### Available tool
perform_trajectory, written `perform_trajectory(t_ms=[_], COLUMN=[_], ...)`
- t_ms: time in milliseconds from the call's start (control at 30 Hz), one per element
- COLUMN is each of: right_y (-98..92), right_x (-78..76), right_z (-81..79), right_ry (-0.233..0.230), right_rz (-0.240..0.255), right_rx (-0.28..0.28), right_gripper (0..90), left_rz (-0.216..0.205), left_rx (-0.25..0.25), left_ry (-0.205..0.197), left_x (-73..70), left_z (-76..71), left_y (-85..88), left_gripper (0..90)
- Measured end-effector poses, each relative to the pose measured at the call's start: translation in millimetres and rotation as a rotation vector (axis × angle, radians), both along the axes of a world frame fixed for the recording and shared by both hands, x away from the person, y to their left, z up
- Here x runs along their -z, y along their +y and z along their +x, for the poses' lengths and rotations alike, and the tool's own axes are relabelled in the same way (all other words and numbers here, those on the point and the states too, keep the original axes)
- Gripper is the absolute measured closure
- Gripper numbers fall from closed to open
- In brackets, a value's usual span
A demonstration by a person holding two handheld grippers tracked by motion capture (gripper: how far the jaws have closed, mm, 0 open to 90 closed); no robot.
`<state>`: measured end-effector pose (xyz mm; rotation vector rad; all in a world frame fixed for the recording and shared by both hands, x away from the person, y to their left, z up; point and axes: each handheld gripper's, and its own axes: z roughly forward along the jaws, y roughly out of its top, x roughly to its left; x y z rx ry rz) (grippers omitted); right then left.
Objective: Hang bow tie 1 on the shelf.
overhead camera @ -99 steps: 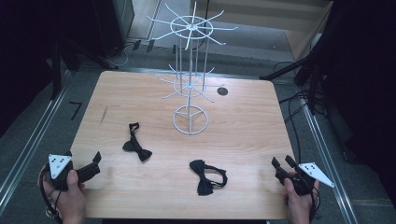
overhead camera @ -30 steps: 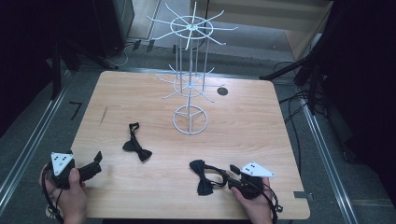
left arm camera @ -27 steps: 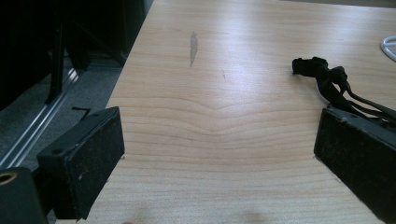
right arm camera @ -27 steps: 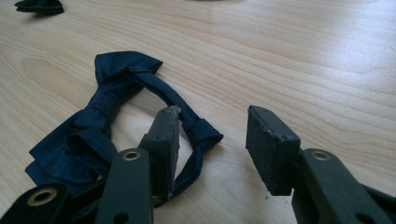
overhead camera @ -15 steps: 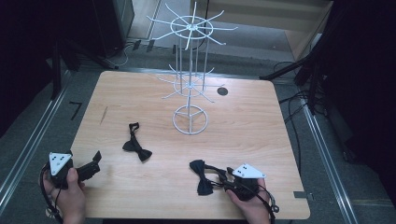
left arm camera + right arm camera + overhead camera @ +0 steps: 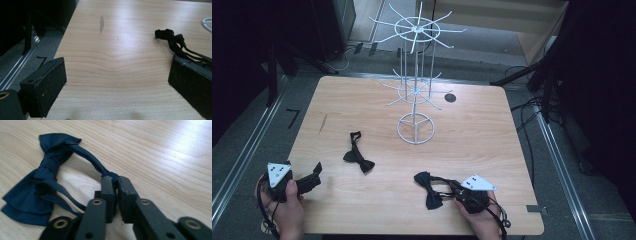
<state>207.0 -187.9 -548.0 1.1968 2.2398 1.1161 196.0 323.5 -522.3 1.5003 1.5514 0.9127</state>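
Observation:
A dark blue bow tie (image 6: 428, 189) (image 6: 40, 187) lies near the table's front edge, right of centre. My right gripper (image 6: 452, 192) (image 6: 114, 180) has just closed its jaws and is shut on the tie's neck strap (image 6: 95, 161), which runs between the pads. A second black bow tie (image 6: 357, 157) (image 6: 175, 41) lies left of centre. My left gripper (image 6: 314, 175) (image 6: 115, 82) rests at the front left corner, open, with bare wood between its jaws. A white wire display rack (image 6: 414, 85) stands at the middle of the table.
The wooden table (image 6: 482, 130) has a round black hole (image 6: 450, 97) behind the rack. Metal rails (image 6: 557, 160) run along both sides, and cables (image 6: 527, 110) lie on the floor at the right. A grey smear (image 6: 101, 23) marks the wood at left.
The right gripper's jaws have closed on the bow tie's strap, after the right hand came in from the right corner. The left hand has stayed in place.

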Motion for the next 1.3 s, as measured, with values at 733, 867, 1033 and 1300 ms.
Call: perform_trajectory(t_ms=[733, 867, 1033, 1300], right_y=[7.8, 8.4, 5.9, 4.5], right_x=[-32.9, -40.7, -50.1, -62.0], right_z=[-13.4, -14.4, -12.2, -3.1], right_ry=[-0.229, -0.263, -0.298, -0.322], right_rz=[0.032, 0.041, 0.049, 0.082], right_rx=[0.033, 0.052, 0.062, 0.069], right_gripper=[89.1, 89.1, 89.1, 89.0], left_rz=[-0.024, -0.023, -0.022, -0.017], left_rx=[0.012, 0.012, 0.014, 0.015], left_ry=[0.000, 0.000, 0.000, 0.004], left_x=[0.0, 0.0, 0.0, -0.1], left_z=[-0.4, -0.6, -0.6, -0.4], left_y=[1.8, 1.7, 1.7, 1.5], left_gripper=[2.5, 2.5, 2.5, 2.5])
